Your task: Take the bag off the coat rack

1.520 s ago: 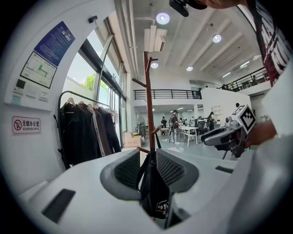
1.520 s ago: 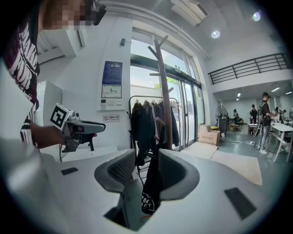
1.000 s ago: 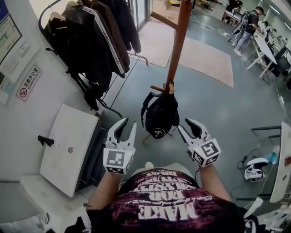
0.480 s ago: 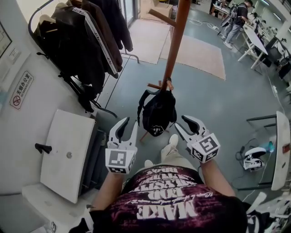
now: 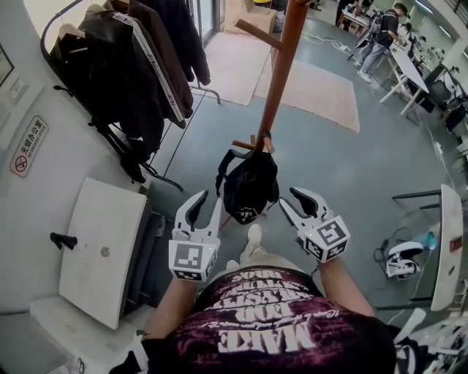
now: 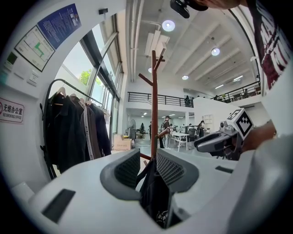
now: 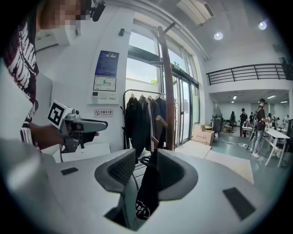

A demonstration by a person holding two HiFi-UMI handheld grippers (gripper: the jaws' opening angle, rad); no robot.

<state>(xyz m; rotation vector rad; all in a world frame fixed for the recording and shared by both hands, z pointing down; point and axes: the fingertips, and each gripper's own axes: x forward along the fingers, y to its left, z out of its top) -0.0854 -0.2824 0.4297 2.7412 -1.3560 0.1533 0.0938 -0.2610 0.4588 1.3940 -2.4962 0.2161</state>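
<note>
Bag (image 5: 248,186) being carried by low peg of coat rack (image 5: 281,66). Left gripper (image 5: 208,197) being held spread, empty. Right gripper (image 5: 289,197) jaws being closed slightly, nothing between them. Risk: strap being snagged on peg, rack being tipped by sideways pull.

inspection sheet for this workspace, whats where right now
surface: grey floor, pale rug
job's things: black bag hangs by its strap on a low peg of the wooden coat rack
clutter: white device on the floor, cardboard box
grippers: left gripper jaws open, empty; right gripper jaws wide, closing slightly, nothing between them; both short of the bag
cables: dark lead by the device
surroundings: jackets on a rail, people at desks
</note>
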